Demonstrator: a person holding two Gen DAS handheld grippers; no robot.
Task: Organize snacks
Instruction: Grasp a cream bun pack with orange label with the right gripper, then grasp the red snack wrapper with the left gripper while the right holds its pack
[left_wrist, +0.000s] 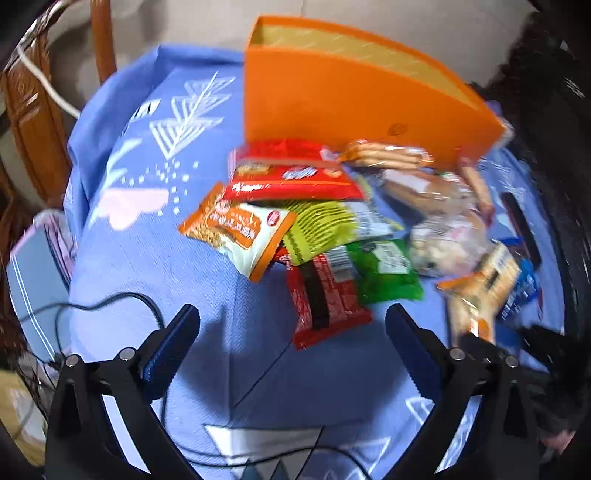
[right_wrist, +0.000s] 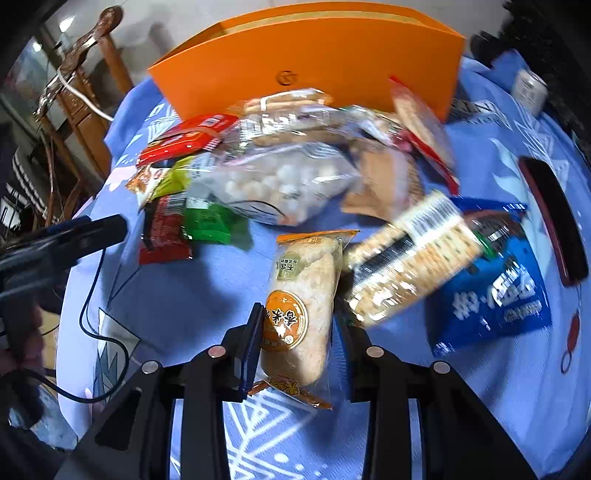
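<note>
While the left hand-held gripper (left_wrist: 291, 328) hangs wide open w/ nothing, the right hand-held gripper (right_wrist: 299, 325) clamps 1 rice-cracker pack (right_wrist: 301, 295) just above the desk (right_wrist: 192, 295), near 1 orange box (right_wrist: 332, 55) & snack pile (right_wrist: 280, 170).

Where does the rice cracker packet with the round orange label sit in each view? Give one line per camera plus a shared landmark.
Left wrist: the clear rice cracker packet with the round orange label is at the right edge, blurred, above the right gripper.
Right wrist: bottom centre, clamped between the right gripper jaws.
Shared landmark: the open orange cardboard box behind the snack pile.
</note>
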